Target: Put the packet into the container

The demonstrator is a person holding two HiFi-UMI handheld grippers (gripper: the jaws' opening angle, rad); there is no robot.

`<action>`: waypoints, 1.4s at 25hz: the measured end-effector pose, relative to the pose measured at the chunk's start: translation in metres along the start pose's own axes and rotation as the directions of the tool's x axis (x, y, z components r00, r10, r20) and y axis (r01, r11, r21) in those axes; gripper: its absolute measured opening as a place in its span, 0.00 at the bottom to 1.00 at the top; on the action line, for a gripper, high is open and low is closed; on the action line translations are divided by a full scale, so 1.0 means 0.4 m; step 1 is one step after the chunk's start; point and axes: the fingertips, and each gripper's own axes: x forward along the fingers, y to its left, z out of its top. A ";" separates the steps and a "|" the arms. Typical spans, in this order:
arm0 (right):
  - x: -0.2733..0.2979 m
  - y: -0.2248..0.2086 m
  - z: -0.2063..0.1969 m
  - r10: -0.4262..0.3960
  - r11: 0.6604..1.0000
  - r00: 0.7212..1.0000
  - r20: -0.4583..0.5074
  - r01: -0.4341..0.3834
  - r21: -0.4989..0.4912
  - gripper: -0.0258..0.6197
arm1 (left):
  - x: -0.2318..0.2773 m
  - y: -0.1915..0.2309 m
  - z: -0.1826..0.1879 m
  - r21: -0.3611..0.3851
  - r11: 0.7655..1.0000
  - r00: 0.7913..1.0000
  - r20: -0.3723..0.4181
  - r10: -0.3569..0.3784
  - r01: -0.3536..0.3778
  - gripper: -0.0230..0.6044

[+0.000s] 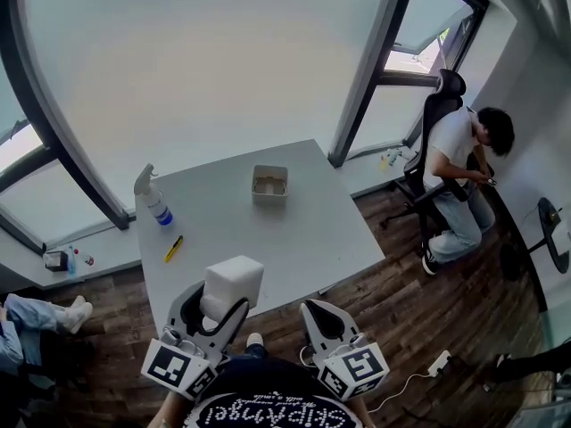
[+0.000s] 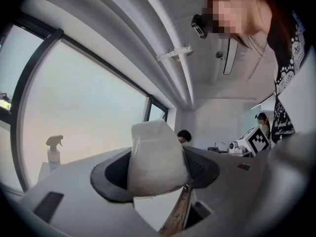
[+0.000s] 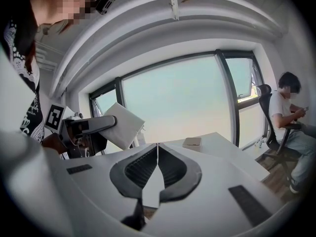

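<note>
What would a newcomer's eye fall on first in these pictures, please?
First, the white packet clamped in the left gripper, held up over the near edge of the grey table. Next, the small open container far across it, and the right gripper, shut on nothing. A person sits in an office chair at the far right.

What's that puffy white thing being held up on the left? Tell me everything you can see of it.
The packet is a plain white, puffy pouch, soft and papery by its look, with a seam down one side and no visible print. Its lower part is clamped between the left tongs, the only thing touching it. It is held tilted in the air over the near part of the grey table, not resting on it.
</note>
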 end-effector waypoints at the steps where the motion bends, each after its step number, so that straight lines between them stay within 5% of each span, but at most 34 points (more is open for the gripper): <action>1: 0.008 -0.002 0.001 0.000 1.000 1.000 0.000 0.000 0.001 0.06 | 0.004 0.008 0.000 -0.001 1.000 1.000 -0.001 0.003 -0.003 0.48; 23: 0.104 -0.059 -0.012 -0.031 0.998 0.999 -0.027 0.032 0.048 0.06 | 0.094 0.086 -0.031 -0.028 0.999 0.999 -0.047 -0.025 0.024 0.48; 35: 0.184 -0.134 0.028 0.047 0.998 0.996 -0.077 -0.044 0.033 0.06 | 0.183 0.114 -0.012 -0.050 0.998 0.998 -0.044 0.046 -0.048 0.48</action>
